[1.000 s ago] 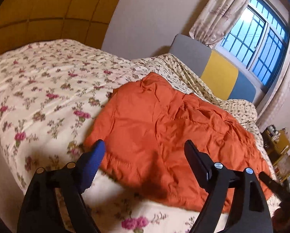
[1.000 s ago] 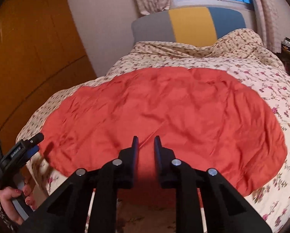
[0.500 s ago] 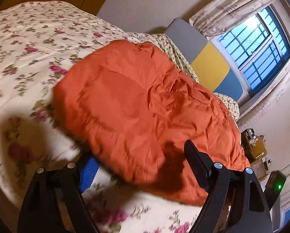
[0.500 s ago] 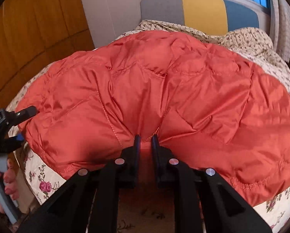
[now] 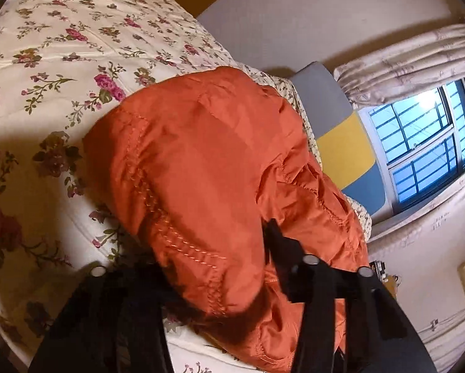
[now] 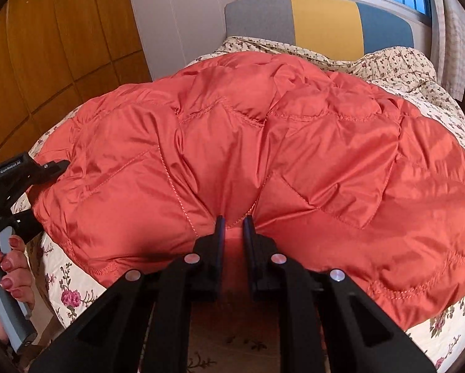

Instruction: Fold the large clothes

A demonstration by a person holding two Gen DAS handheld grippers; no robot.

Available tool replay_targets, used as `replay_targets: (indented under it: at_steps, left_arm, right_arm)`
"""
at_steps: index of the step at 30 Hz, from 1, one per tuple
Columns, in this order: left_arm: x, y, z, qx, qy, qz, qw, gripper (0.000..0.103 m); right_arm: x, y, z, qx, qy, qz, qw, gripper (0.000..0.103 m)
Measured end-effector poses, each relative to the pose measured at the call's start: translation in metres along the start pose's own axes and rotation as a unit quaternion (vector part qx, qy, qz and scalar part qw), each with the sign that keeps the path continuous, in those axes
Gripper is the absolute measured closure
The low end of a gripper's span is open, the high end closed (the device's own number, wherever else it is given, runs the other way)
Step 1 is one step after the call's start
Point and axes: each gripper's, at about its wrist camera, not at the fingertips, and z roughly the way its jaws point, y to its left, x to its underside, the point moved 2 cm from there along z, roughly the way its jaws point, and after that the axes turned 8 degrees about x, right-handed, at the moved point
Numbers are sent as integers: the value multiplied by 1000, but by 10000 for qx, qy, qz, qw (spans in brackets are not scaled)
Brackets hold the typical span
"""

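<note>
On the bed's near edge, an orange quilted jacket (image 6: 263, 143) lies spread over the floral bedspread (image 5: 61, 40), its stitched hem hanging toward the person and its far end bunched toward the grey, yellow and blue headboard (image 6: 322, 18). As the right wrist view shows it, the garment's long axis runs side to side along the bed's near edge, from the corner by the wooden wardrobe (image 6: 46, 46) across to the side under the window (image 5: 425, 143); which end is collar cannot be told.

The right gripper (image 6: 231, 227) has its fingers drawn nearly together on a pinch of the hem at the near middle, cloth puckering into the narrow gap. The left gripper (image 6: 53, 165), held in a hand (image 6: 11, 264), is at the jacket's wardrobe-side corner; its fingers are closing with the orange hem between them, though whether they press on it yet cannot be told, one finger being hidden under the cloth.

The step in hand appears to be taking hold of the near hem with both grippers before the first fold. The next move likely calls for a firm left grip, then both hands lifting together and carrying the hem across toward the headboard, kept level so the slippery, puffy fabric folds flat and does not slide off the bed's edge.
</note>
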Motion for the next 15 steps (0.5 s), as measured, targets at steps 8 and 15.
replay_targets:
  at_steps: [8,15]
  left_arm:
    - [-5,-41,-19,46,-292,760,9967,85]
    - [9,-117,-36,539,-537,2183,9729,85]
  right_arm:
    - [-2,-4,0,-41,20,81,10000,91]
    - [-5,-9,2,-76,58,180,9998,91]
